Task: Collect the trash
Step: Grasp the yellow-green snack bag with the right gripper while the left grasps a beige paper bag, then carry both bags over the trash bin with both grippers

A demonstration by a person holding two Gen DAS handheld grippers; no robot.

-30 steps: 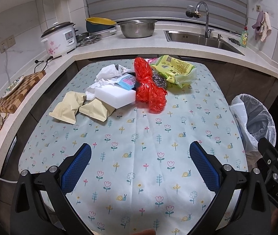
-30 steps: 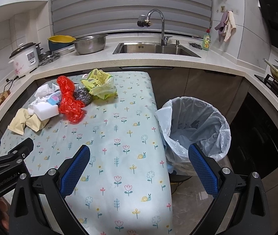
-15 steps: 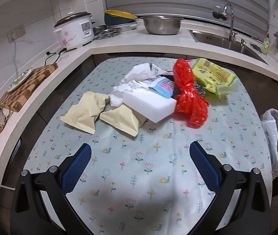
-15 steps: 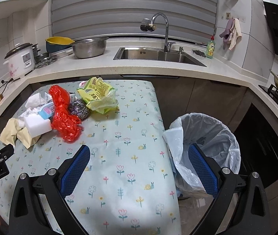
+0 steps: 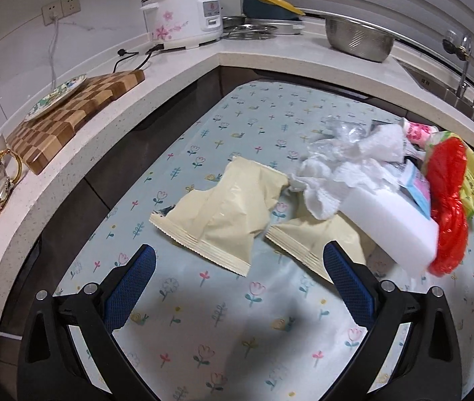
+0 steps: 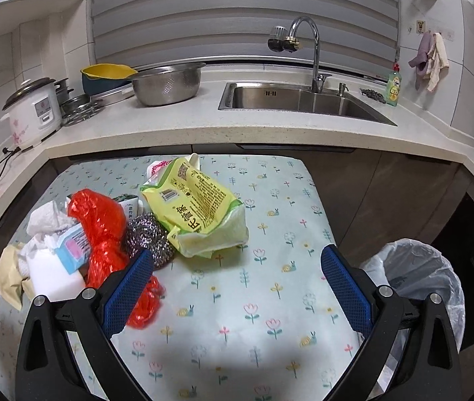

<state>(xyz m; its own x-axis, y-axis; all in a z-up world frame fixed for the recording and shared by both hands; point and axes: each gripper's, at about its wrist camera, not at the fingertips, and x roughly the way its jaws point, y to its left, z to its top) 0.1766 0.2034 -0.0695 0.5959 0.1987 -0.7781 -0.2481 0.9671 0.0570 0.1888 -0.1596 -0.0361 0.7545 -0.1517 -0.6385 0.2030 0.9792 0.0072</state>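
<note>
While all trash sits on flowery surface (image 5: 223, 327), nothing collected yet. Left tongs (image 5: 242, 287) wide open, empty, near crumpled beige paper wrapper (image 5: 223, 214). Right tongs (image 6: 237, 289) wide open, empty. White-lined bin (image 6: 417, 277) waits.

— Inspector: Report the left gripper (image 5: 237, 287) build as you see it from your station.

— Operator: I see two black moulded arms, each with a teardrop cut-out. The fingers (image 5: 129, 292) are faced with blue pads in a fine mesh texture. Two round silver screws sit on each arm near the pad base.

— Inspector: And the right gripper (image 6: 235, 289)?

— Operator: Same pattern: black frame, blue textured fingers (image 6: 345, 289), paired silver screws per side. At my left edge I note a further black piece with white lettering, too small for me to read.
</note>
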